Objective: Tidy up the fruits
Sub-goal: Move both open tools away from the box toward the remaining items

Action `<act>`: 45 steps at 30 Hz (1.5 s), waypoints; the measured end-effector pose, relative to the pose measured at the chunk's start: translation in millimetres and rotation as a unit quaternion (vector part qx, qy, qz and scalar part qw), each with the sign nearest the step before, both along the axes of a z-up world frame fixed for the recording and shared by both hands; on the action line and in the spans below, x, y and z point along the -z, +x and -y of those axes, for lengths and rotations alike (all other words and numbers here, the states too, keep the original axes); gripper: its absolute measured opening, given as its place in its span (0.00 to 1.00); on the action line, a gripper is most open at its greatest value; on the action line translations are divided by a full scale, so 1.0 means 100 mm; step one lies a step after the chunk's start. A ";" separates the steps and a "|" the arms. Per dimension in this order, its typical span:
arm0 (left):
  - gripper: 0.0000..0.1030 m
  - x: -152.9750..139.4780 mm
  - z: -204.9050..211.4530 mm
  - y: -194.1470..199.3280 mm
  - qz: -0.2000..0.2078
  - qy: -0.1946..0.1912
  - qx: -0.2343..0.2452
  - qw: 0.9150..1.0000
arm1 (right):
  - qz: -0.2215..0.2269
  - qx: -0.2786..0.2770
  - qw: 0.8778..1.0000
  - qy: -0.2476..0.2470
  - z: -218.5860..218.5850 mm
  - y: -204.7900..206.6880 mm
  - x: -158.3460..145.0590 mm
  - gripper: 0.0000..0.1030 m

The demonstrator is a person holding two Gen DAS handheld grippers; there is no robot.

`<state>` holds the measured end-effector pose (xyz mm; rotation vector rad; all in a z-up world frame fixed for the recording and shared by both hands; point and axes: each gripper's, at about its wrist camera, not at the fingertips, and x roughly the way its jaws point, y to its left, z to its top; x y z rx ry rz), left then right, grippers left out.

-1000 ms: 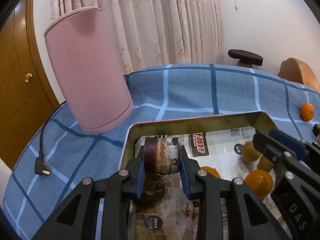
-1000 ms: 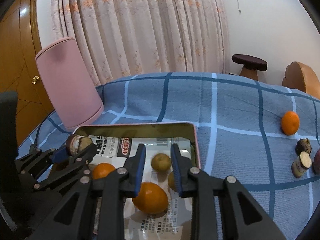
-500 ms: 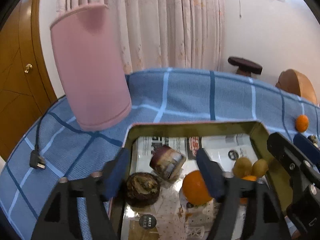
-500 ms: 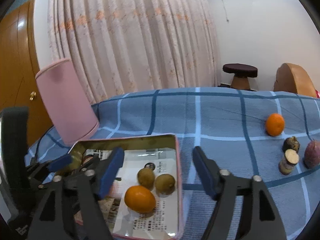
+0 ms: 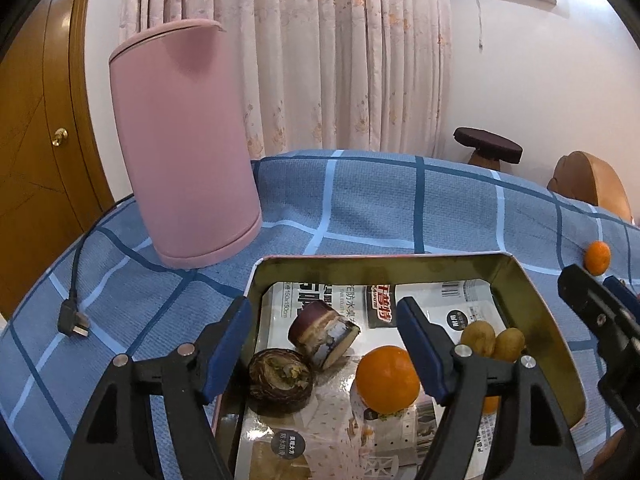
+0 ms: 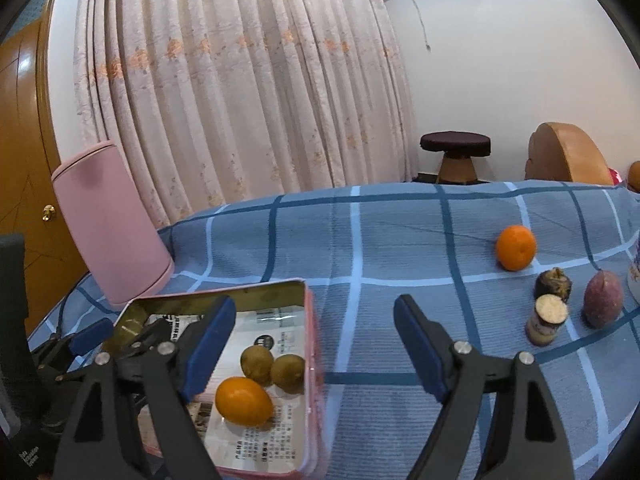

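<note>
A metal tray [image 5: 532,304] lined with printed paper sits on the blue checked cloth. In it lie a cut purple piece [image 5: 322,332], a dark round piece [image 5: 280,376], an orange [image 5: 387,374] and two small brown fruits [image 5: 478,336]. My left gripper [image 5: 324,340] is open and empty above the tray's left end. My right gripper [image 6: 314,344] is open and empty over the tray's right edge [image 6: 310,360]. On the cloth to the right lie an orange [image 6: 516,247], a dark piece [image 6: 553,285], a cut piece [image 6: 547,319] and a purple fruit [image 6: 603,299].
A tall pink cylinder [image 5: 184,140] stands left of the tray, with a black plug and cable [image 5: 72,320] beside it. Curtains, a wooden door, a dark stool [image 6: 455,152] and a brown chair back [image 6: 568,152] stand behind the table.
My left gripper opened and let the cut purple piece fall into the tray, then lifted. My right gripper also opened and moved up and to the right.
</note>
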<state>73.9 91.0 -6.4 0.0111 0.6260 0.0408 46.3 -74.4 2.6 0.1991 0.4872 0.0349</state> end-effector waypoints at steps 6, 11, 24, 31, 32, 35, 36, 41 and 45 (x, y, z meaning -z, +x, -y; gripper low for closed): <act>0.73 -0.02 0.00 -0.05 0.007 -0.018 0.009 1.000 | -0.004 0.021 1.000 -0.003 0.09 -0.04 0.00 0.81; 0.73 -0.02 0.07 -0.08 0.009 -0.019 0.019 1.000 | -0.024 0.039 0.999 0.006 0.25 -0.05 0.04 0.81; 0.73 -0.03 0.45 -0.26 0.015 -0.007 0.039 0.999 | -0.035 0.056 0.998 -0.005 0.58 -0.24 0.05 0.81; 0.73 -0.03 0.77 -0.39 0.017 0.006 0.060 0.998 | -0.036 0.076 0.996 -0.015 0.90 -0.38 0.04 0.81; 0.73 -0.03 0.83 -0.40 0.018 0.010 0.064 0.998 | -0.036 0.081 0.996 -0.018 0.96 -0.41 0.04 0.81; 0.73 -0.03 0.95 -0.44 0.019 0.013 0.072 0.997 | -0.034 0.093 0.995 -0.023 1.13 -0.48 0.03 0.81; 0.73 -0.02 1.00 -0.45 0.017 0.013 0.077 0.997 | -0.034 0.096 0.995 -0.023 1.17 -0.50 0.03 0.81; 0.73 -0.02 1.21 -0.50 0.013 0.019 0.093 0.995 | -0.034 0.117 0.992 -0.022 1.46 -0.61 0.03 0.81; 0.73 -0.01 1.41 -0.54 0.010 0.035 0.110 0.993 | -0.035 0.132 0.990 -0.026 1.67 -0.69 0.03 0.81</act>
